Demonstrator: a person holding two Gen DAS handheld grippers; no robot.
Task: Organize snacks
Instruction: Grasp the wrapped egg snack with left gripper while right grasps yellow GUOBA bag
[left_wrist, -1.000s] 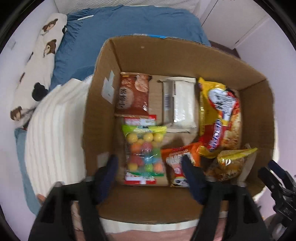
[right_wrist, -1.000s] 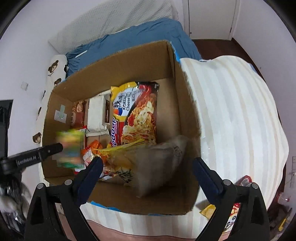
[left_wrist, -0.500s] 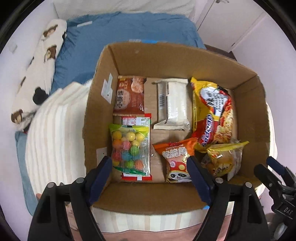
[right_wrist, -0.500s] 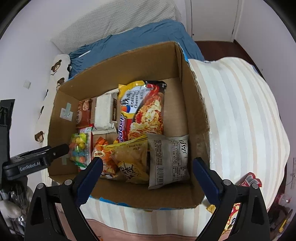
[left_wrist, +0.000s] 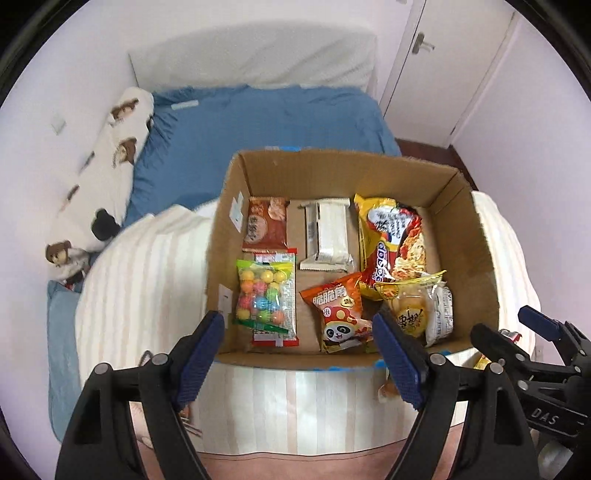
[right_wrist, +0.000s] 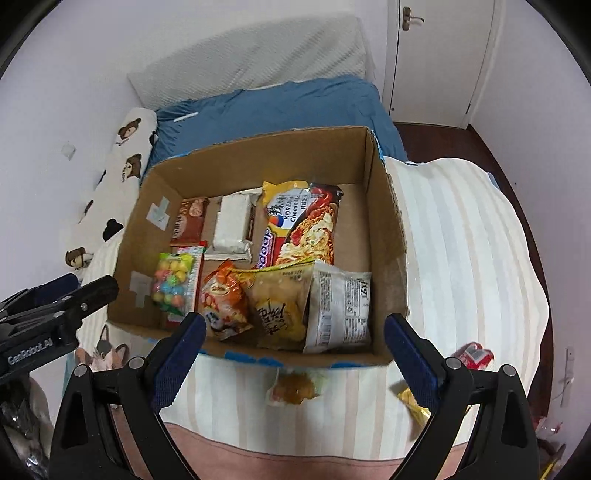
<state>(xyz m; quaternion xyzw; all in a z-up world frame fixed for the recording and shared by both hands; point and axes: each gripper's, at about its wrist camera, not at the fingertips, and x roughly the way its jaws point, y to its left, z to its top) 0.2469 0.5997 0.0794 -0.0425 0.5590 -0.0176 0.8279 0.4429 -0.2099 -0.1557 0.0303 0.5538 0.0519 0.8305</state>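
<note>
Cardboard box (left_wrist: 332, 170), open-topped, sits on a cream striped blanket (left_wrist: 147, 295) over a bed with a blue sheet (left_wrist: 258, 122).

Inside, far row from left: a brown-red packet (left_wrist: 266, 225), a white wrapped bar (left_wrist: 327, 236), a yellow-and-red noodle pack (left_wrist: 393, 243) lying lengthwise toward the right. Near row from left: a clear bag of coloured candy balls (left_wrist: 266, 295), an orange panda snack bag (left_wrist: 340, 314), a yellow packet (right_wrist: 282, 308) overlapping the noodle pack's near end, and a grey-white packet (right_wrist: 341, 306) just right of it, touching. The right strip of the box floor is bare.

Left gripper (left_wrist: 299, 354) hovers above the box's near wall, jaws spread wide, nothing between the blue pads; they have just been opening. Right gripper (right_wrist: 293, 350) likewise over the near wall, jaws wide apart, holding nothing.

Outside, on the blanket near the box: a small orange-filled wrapper (right_wrist: 295, 387), a red packet (right_wrist: 476, 354) at right, a gold wrapper (right_wrist: 413, 404) partly hidden by the right pad.
</note>
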